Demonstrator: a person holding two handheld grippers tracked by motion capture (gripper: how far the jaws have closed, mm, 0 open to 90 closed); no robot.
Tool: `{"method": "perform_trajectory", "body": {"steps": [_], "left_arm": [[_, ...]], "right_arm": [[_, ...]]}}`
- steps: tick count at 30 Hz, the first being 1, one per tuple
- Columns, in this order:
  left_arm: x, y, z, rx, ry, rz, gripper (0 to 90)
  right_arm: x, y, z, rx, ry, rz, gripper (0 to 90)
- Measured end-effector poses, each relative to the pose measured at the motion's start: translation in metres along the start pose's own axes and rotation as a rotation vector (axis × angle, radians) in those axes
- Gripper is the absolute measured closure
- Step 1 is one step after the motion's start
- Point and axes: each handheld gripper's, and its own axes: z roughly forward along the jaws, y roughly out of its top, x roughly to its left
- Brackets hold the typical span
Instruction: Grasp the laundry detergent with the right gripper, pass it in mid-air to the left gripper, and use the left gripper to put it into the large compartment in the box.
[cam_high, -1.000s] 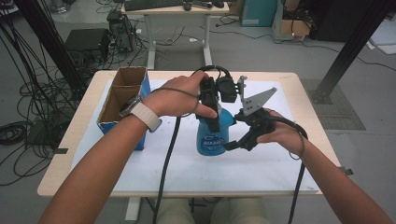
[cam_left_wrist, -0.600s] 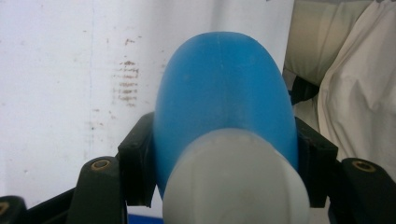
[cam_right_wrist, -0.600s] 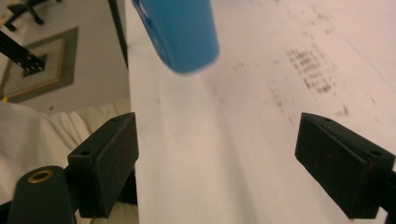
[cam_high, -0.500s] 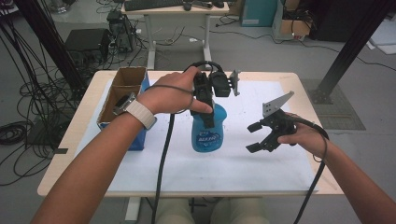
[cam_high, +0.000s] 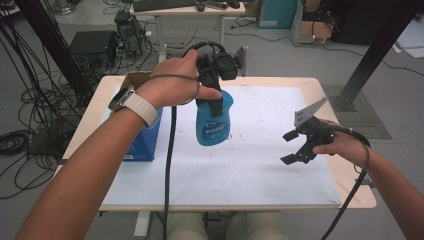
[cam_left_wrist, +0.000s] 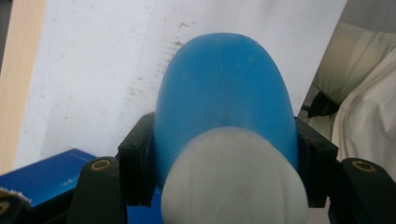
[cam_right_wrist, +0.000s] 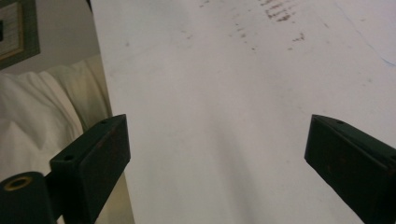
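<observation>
A blue plastic bottle (cam_high: 213, 124) with a printed label hangs in the air over the middle of the white mat. My left gripper (cam_high: 214, 100) comes down from above and is shut on its upper part. In the left gripper view the blue body (cam_left_wrist: 224, 88) and its white cap (cam_left_wrist: 233, 182) sit squeezed between the two black jaws of the left gripper (cam_left_wrist: 224, 172). My right gripper (cam_high: 294, 148) hovers low over the mat's right side, well apart from the bottle. Its jaws have just been opening, and the right gripper (cam_right_wrist: 219, 158) has nothing but bare mat between them.
A blue box (cam_high: 145, 136) stands at the table's left side, with an open cardboard box (cam_high: 131, 79) behind it. The white mat (cam_high: 250, 175) covers most of the wooden table (cam_high: 352, 192). A black post (cam_high: 372, 50) rises beyond the right far corner.
The left gripper has lifted the bottle off the mat. The right gripper has drawn away from the bottle to the right and nearer, and its jaws have spread wider.
</observation>
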Motion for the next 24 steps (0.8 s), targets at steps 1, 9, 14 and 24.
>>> {"method": "perform_trajectory", "body": {"steps": [1,9,14,24], "left_arm": [[0.002,-0.001,-0.002,-0.004,0.008,-0.016,37.4],[0.019,-0.012,-0.020,-0.007,0.041,-0.148,37.4],[0.029,-0.020,-0.029,-0.014,0.042,-0.215,37.4],[0.049,-0.036,-0.049,0.017,0.076,-0.402,37.5]], "right_arm": [[-0.001,-0.001,-0.002,-0.001,-0.014,0.010,3.1],[-0.008,-0.007,-0.013,0.003,-0.113,0.064,0.4],[-0.009,-0.008,-0.018,0.013,-0.149,0.075,0.4],[-0.009,-0.011,-0.023,0.046,-0.196,0.102,0.4]]}}
